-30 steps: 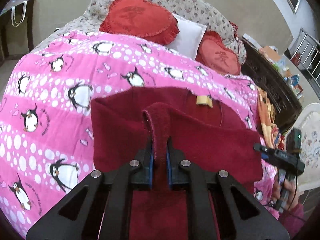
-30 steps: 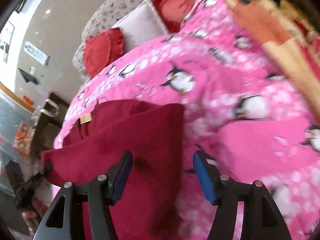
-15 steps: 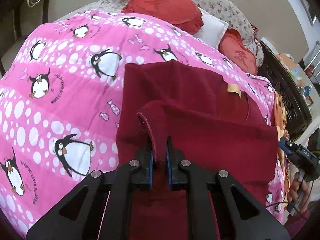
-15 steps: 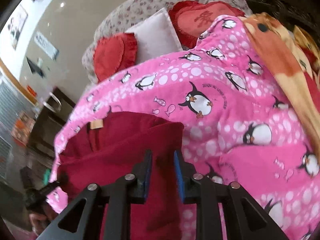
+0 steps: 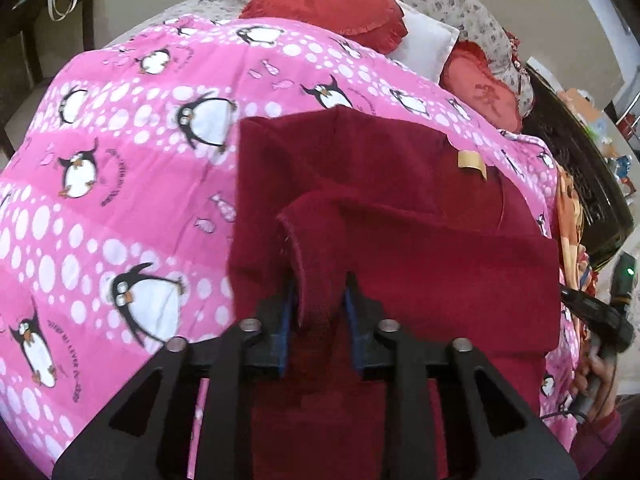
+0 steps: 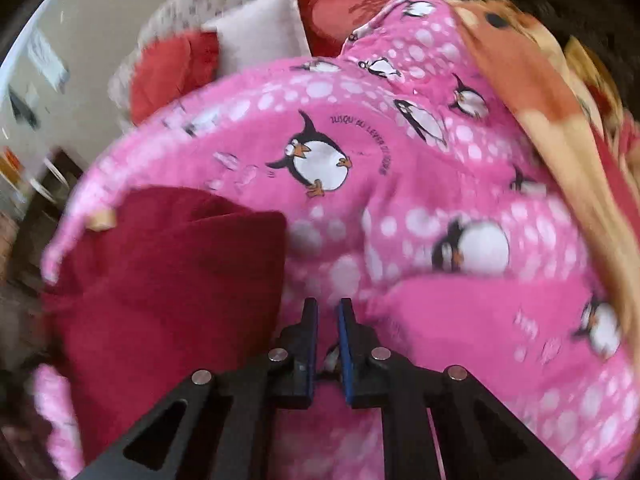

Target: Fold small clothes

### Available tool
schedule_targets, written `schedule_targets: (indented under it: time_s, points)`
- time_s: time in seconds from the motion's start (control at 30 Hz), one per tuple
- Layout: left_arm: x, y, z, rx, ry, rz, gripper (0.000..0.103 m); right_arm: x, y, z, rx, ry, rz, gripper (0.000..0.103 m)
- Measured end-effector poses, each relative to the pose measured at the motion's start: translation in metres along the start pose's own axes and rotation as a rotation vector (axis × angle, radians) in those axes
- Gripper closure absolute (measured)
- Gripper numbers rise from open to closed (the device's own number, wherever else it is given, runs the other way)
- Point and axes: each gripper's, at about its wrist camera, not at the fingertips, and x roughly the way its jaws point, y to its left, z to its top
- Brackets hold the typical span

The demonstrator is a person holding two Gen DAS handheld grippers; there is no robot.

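Observation:
A dark red garment (image 5: 400,216) with a tan neck label (image 5: 472,160) lies on a pink penguin-print blanket (image 5: 120,168), its near edge folded up toward the collar. My left gripper (image 5: 320,304) holds a fold of the garment's hem between its blue pads, which stand a little apart. In the right wrist view the garment (image 6: 168,280) lies to the left of my right gripper (image 6: 327,312), whose pads are nearly together and empty over the blanket (image 6: 440,208). That view is blurred.
Red heart cushions (image 5: 324,0) and a white pillow (image 5: 428,48) lie at the head of the bed. An orange blanket (image 6: 540,92) lies along the right side. A dark wooden frame (image 5: 580,184) borders the bed. The other hand-held gripper (image 5: 600,312) shows at the right.
My left gripper's pads have spread slightly around the hem and it carried the fold toward the collar. My right gripper closed, then slid right off the garment onto the blanket.

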Motion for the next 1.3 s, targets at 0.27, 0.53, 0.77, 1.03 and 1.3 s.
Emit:
schedule_targets:
  time_s: [0.27,0.53,0.77,1.03,1.3]
  points:
    - [-0.014,0.012,-0.012,-0.044,-0.019,0.001,0.060,-0.022,0.037,-0.050,-0.116,0.048,0.126,0.054]
    - [-0.025,0.014,-0.037,-0.020,0.015,0.031,0.060,-0.002,0.017,-0.063,-0.086,0.081,0.028,0.080]
    - [-0.037,0.017,-0.068,-0.002,0.030,0.083,0.059,-0.030,0.020,-0.067,-0.048,0.068,-0.010,0.080]
    - [-0.047,0.009,-0.093,0.036,0.025,0.107,0.059,-0.058,0.043,-0.099,-0.094,0.060,0.054,0.052]
    - [-0.056,0.001,-0.113,0.075,0.033,0.115,0.059,-0.049,0.066,-0.141,-0.147,0.149,0.072,0.052]
